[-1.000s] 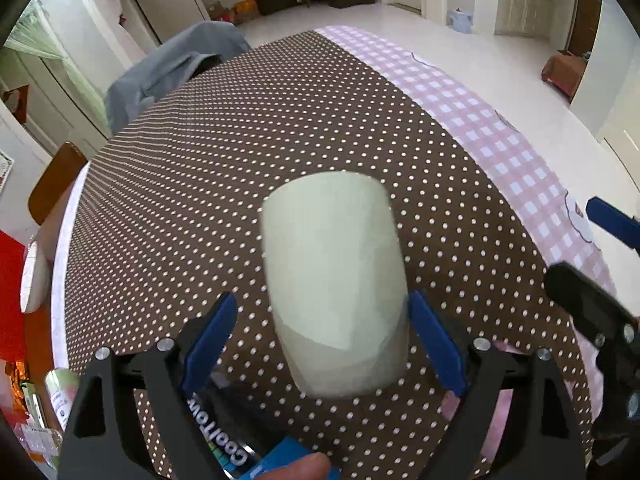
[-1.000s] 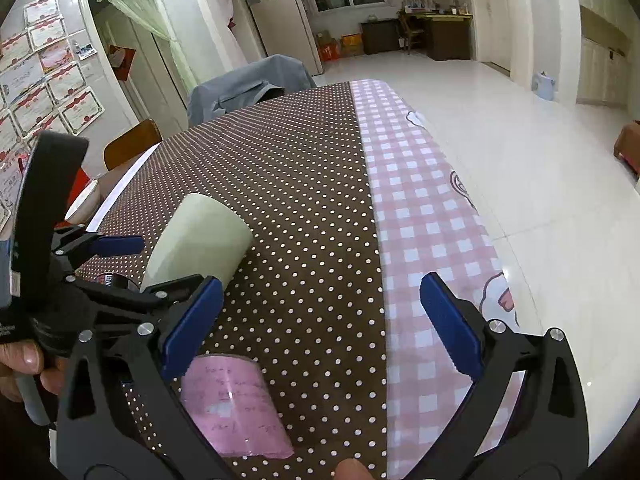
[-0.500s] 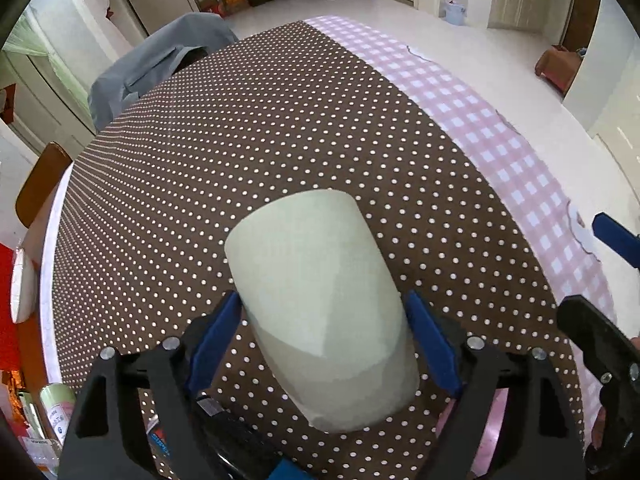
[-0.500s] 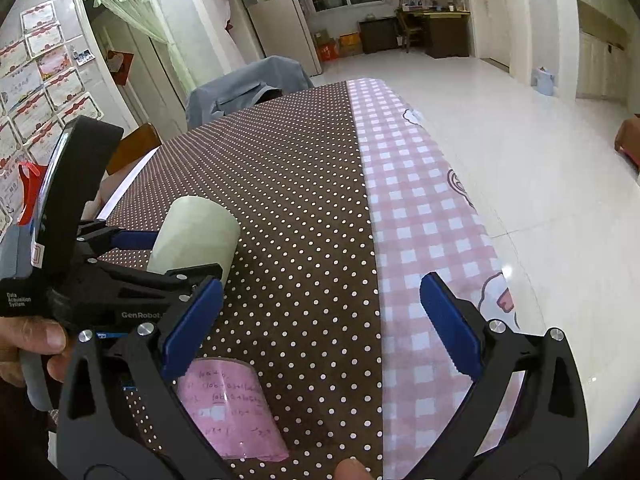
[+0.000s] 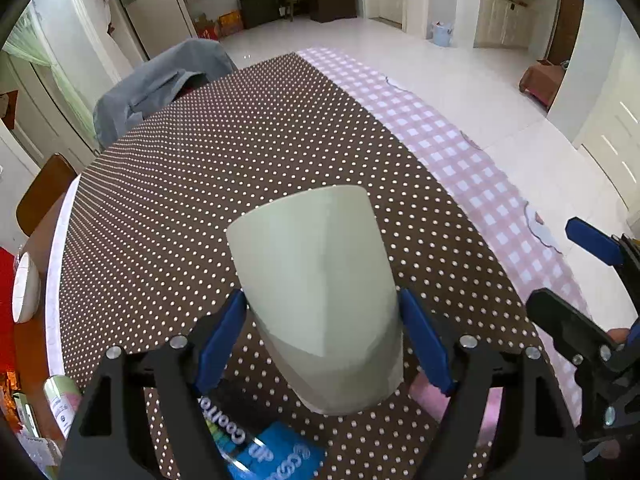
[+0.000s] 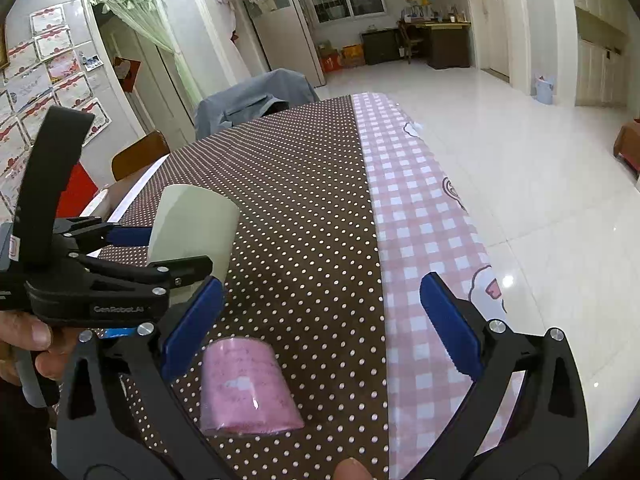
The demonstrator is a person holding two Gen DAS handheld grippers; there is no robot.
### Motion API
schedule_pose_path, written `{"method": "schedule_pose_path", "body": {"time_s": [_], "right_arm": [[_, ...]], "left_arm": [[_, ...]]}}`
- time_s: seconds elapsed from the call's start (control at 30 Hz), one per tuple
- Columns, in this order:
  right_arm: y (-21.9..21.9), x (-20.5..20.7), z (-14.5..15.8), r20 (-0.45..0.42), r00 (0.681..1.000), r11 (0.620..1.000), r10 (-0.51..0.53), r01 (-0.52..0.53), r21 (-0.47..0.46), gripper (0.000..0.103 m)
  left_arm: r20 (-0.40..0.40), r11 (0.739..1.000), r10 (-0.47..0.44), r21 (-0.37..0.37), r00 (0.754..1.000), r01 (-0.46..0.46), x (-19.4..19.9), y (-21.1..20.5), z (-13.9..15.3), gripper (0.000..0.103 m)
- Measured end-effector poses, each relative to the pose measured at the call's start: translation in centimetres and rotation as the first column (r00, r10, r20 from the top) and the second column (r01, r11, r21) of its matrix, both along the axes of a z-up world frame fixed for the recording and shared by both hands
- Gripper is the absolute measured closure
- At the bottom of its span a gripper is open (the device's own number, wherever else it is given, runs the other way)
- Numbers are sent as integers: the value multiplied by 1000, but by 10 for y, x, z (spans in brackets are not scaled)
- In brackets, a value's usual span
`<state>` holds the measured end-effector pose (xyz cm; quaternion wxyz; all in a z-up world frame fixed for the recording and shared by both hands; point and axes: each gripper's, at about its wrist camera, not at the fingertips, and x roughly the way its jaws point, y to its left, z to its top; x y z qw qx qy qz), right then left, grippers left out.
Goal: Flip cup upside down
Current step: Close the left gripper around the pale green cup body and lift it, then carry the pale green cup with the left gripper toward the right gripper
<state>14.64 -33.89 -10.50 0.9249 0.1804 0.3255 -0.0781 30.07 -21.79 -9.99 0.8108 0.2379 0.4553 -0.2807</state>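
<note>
A pale green cup [image 5: 320, 292] is held between the blue pads of my left gripper [image 5: 322, 344], lifted above the brown dotted tablecloth and tilted, its flat base pointing forward and up. The right wrist view shows the same cup [image 6: 192, 228] in the left gripper at the left. My right gripper [image 6: 316, 324] is open and empty, held over the table's near edge above the cloth; in the left wrist view it shows at the right edge [image 5: 592, 272].
A pink plastic-wrapped roll [image 6: 244, 388] lies on the cloth under my right gripper. A blue packet [image 5: 276, 452] lies below the cup. A chair with a grey cover [image 5: 160, 84] stands at the far end. A pink checked strip [image 6: 416, 216] runs along the table's right side.
My left gripper has closed on the cup and raised it, tipping its base further up and forward. The right gripper has stayed nearly still.
</note>
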Motion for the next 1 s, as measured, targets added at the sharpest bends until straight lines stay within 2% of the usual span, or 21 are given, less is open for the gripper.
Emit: {"method": "schedule_pose_path", "body": {"time_s": [0.37,0.53,0.67,0.8,1.0], "right_arm": [[24,-46,29,80,997,999,15,-11,-48,6],[43,-75,38,115,992,997,44,-36,-72,6],[58,-97,44,140,987,995,73,-62,-79,6],[66,-111,42,149,985,994,86,-74,-79,6],[75,-112,33,127,987,993,103,-95,-71,6]], "left_arm": [[115,997,13,-77,993,-4,-74,52,48,26],[160,994,43,-103,986,-27,-117,80,58,26],[161,992,62,-120,985,-43,-151,102,54,26],[139,990,66,-130,988,-48,-181,116,37,28],[113,987,99,-140,989,-83,-192,129,13,30]]}}
